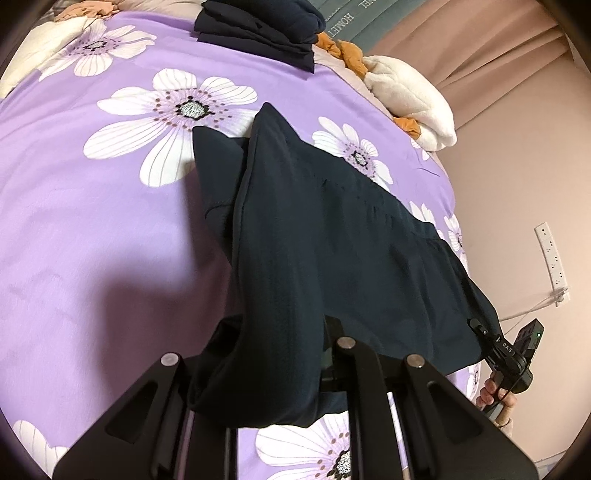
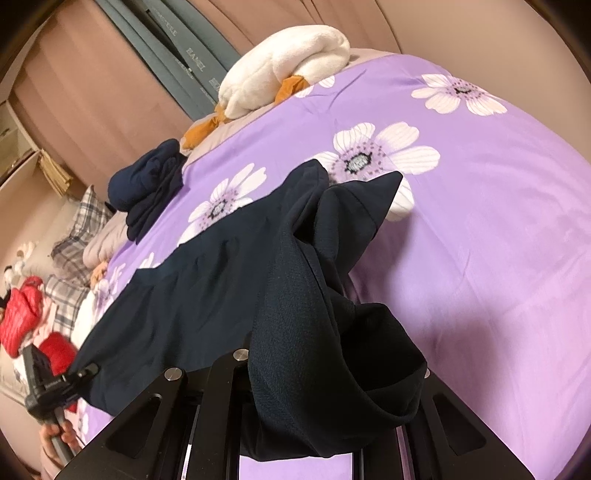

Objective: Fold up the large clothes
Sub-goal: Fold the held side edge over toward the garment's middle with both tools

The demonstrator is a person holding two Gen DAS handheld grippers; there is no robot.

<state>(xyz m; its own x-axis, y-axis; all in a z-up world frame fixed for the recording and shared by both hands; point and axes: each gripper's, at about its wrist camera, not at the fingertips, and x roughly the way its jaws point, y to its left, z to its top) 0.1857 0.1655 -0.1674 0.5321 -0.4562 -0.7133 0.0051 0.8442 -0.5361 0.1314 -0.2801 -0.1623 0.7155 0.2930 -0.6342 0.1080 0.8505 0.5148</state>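
left gripper (image 2: 85,370) | right gripper (image 1: 479,326) | both clamp dark garment (image 1: 332,236) over bedspread (image 1: 92,229)

Dark navy garment (image 1: 314,240) on purple bedspread (image 1: 92,229) printed with white flowers

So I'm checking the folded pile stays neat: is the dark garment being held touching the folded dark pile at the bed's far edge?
Apart. The left wrist view shows purple bedspread between the held garment and the folded pile.

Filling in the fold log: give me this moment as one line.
step: fold in progress | left gripper: shut on dark garment | right gripper: shut on dark garment | garment: edge lifted, rest on purple floral bedspread
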